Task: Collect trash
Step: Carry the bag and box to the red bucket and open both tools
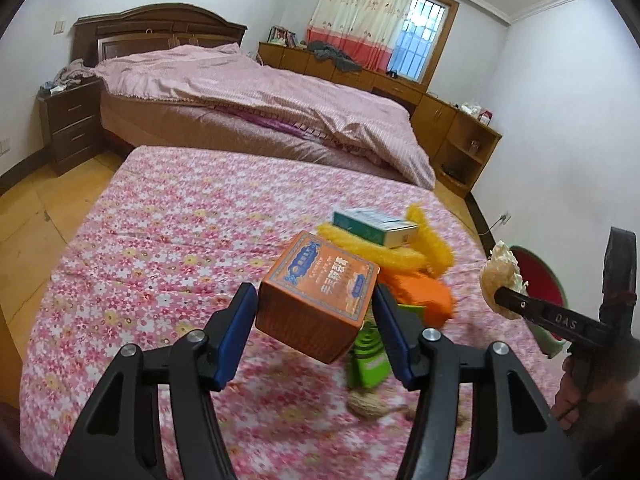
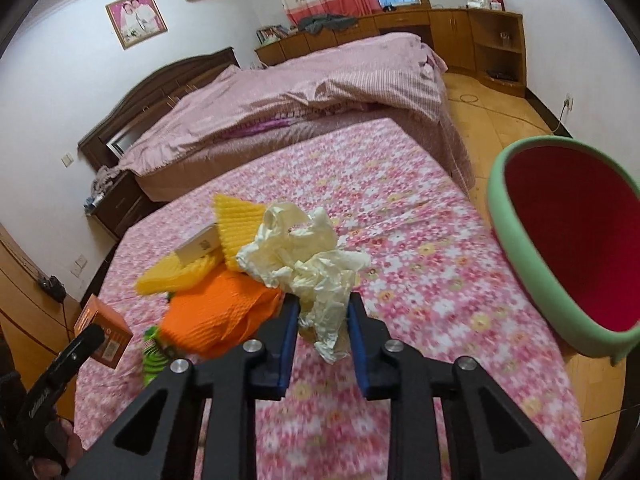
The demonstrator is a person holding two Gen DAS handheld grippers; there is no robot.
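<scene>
Trash pile (image 2: 208,280) lies beside the bin (image 2: 516,240); left jaws pinch orange box (image 1: 316,296), right jaws crumpled tissue (image 2: 316,276).

Home bedroom: made bed (image 1: 256,92), wooden nightstand (image 1: 72,120), curtained window (image 1: 416,36).

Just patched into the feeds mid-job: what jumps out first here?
Both grippers are loaded: the left gripper clamps an orange box above the floral tablecloth, and the right gripper pinches a crumpled cream tissue. To the right, past the table edge, sits a green bin with a red inside. A heap of yellow and orange foam wraps still lies mid-table.
</scene>
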